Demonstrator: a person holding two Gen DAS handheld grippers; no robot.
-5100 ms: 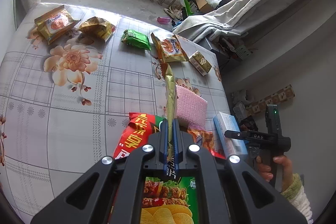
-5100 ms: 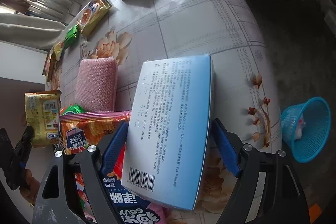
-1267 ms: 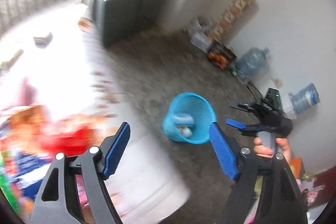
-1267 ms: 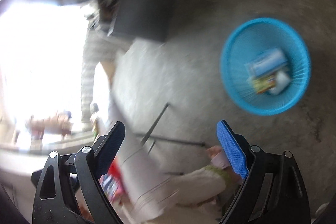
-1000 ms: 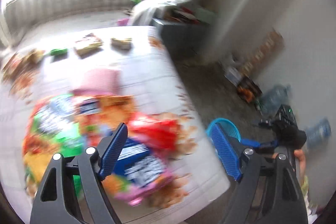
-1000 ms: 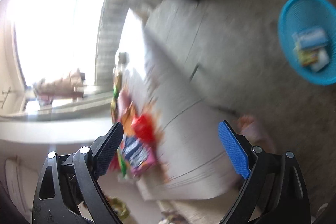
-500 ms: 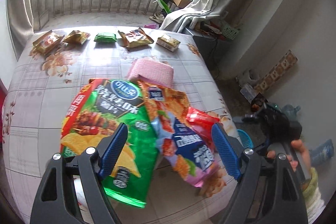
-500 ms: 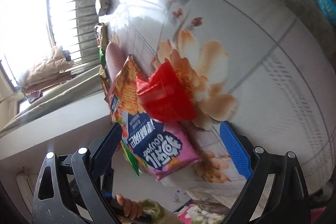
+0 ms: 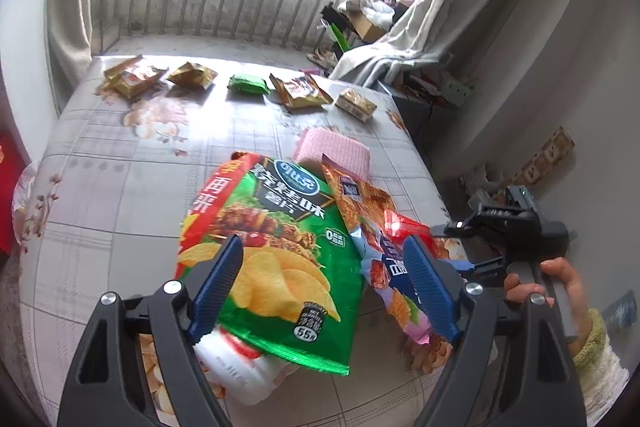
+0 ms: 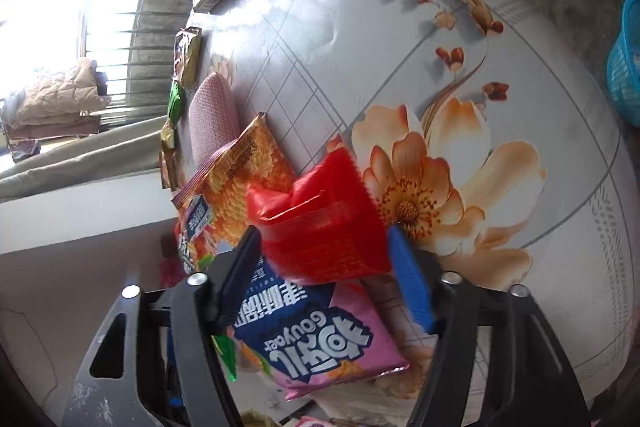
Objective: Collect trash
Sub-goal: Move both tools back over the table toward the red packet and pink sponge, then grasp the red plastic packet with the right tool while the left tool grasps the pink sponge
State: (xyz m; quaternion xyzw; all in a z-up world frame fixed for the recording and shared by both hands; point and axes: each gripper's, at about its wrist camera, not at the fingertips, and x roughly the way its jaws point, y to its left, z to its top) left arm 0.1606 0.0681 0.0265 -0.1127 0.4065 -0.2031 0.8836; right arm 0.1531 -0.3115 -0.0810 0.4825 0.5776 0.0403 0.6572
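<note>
A pile of snack wrappers lies at the near edge of the flowered table (image 9: 112, 195). My left gripper (image 9: 322, 281) is open, its jaws either side of a green crisp bag (image 9: 276, 247). An orange and pink noodle-snack bag (image 9: 376, 227) lies to its right. My right gripper (image 10: 324, 275) is open, its jaws either side of a red wrapper (image 10: 320, 223) that lies on the pink bag (image 10: 320, 339). A blue trash basket (image 10: 626, 63) stands on the floor beyond the table edge.
A pink cloth (image 9: 334, 151) lies behind the pile. Several small wrappers (image 9: 248, 85) line the far table edge near the window bars. A white bottle (image 9: 236, 363) lies under the green bag. The right hand-held gripper (image 9: 516, 227) shows beside the table.
Both grippers have swung from the blue basket on the floor back to the table. They now sit lower over the wrapper pile, the right one around the red wrapper.
</note>
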